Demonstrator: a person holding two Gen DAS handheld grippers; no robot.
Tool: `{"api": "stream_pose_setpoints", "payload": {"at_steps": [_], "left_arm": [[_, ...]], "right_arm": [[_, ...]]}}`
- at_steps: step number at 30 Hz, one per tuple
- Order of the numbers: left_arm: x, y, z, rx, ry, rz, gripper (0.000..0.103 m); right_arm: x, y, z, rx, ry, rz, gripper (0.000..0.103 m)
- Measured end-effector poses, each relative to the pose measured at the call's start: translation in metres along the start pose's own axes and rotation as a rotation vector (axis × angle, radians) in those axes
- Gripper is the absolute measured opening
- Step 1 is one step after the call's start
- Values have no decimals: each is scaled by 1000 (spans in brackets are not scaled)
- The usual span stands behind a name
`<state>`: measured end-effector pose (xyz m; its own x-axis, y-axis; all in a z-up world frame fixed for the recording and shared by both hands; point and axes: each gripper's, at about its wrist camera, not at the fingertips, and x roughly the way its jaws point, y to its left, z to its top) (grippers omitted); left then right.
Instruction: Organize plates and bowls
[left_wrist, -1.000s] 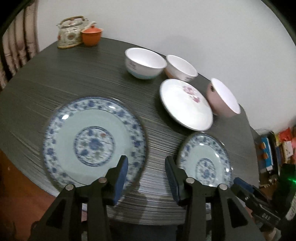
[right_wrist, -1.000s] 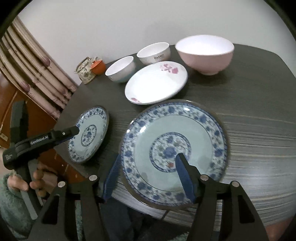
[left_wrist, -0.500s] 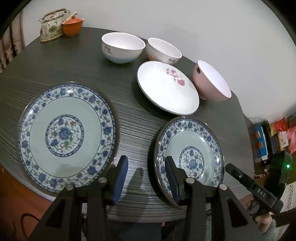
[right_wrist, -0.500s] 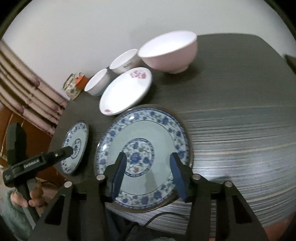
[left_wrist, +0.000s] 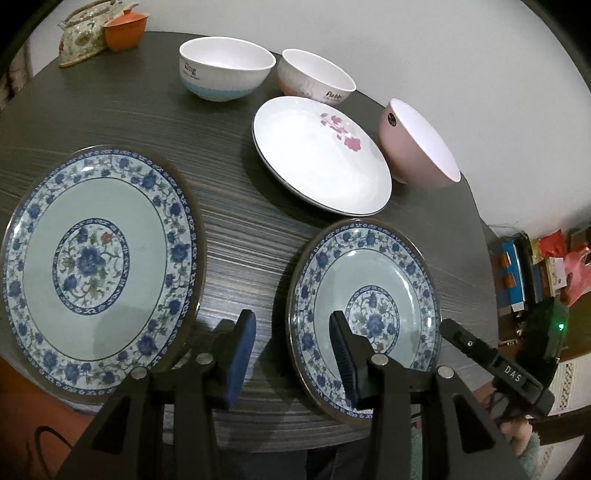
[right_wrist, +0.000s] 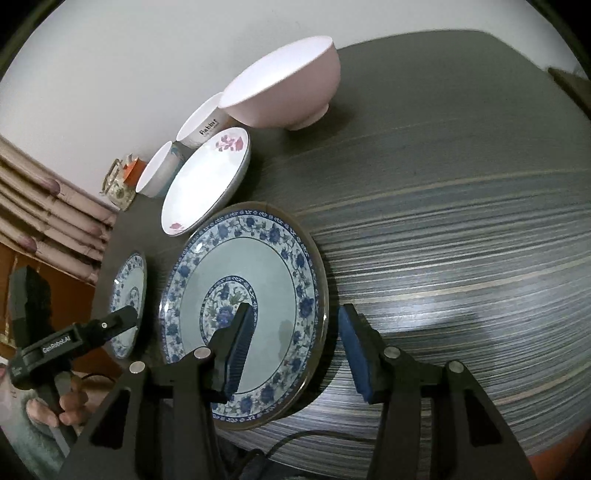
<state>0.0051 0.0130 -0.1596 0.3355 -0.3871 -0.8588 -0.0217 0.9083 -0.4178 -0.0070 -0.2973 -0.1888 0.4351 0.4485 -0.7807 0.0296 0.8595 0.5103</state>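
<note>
A large blue floral plate (left_wrist: 99, 258) and a smaller matching plate (left_wrist: 365, 299) lie at the table's near edge. Behind them sit a white plate with pink flowers (left_wrist: 317, 155), a pink bowl (left_wrist: 417, 147), a white-and-blue bowl (left_wrist: 225, 68) and a white bowl (left_wrist: 314, 79). My left gripper (left_wrist: 291, 354) is open, its jaws astride the small plate's left rim. My right gripper (right_wrist: 295, 347) is open, its jaws astride the right rim of the plate (right_wrist: 258, 280) in front of it. A second blue plate (right_wrist: 129, 302) lies to its left.
A floral teapot (left_wrist: 83, 37) and an orange lidded cup (left_wrist: 123, 31) stand at the far left of the dark striped table (left_wrist: 229, 229). A curtain (right_wrist: 44, 214) hangs left. A shelf of coloured items (left_wrist: 535, 266) is beyond the table's right edge.
My left gripper moved right, from between the two blue plates to the small plate's left rim. My right gripper moved right across its plate to the right rim and tilted.
</note>
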Motion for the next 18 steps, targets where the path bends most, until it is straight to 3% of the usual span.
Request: {"api": "stream_pose_setpoints", "payload": {"at_steps": [6, 18], "left_arm": [[16, 2, 6, -30, 58, -29, 42], [32, 5, 14, -85, 115, -46, 42]], "right_arm": [[3, -5, 1, 18, 7, 23, 39], [6, -11, 2, 53, 13, 48, 39]]}}
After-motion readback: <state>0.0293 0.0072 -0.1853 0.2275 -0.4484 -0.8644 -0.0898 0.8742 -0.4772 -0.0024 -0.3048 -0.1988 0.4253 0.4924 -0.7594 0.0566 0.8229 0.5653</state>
